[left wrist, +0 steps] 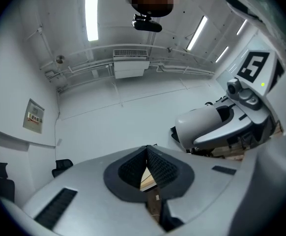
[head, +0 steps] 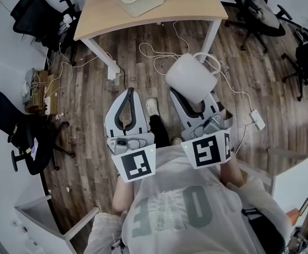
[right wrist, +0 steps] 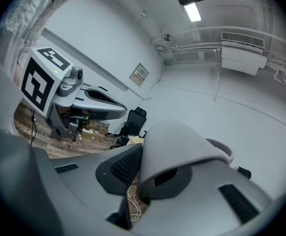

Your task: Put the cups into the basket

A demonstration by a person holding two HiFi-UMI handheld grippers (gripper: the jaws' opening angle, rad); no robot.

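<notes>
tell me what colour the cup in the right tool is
Plain white cup, no pattern; clearest in the head view.

surface: wooden table (head: 196,4) | on it: white basket (head: 143,5) | floor (head: 90,142): white cables (head: 159,54)

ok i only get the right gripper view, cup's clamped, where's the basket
Observer: The head view shows the basket on the table ahead of you.
Operator: left gripper free?
Observer: Yes. In its own view the left gripper has its jaws together with nothing between them.
Operator: anything on the way
Observer: White cables lie on the floor between you and the table.
</notes>
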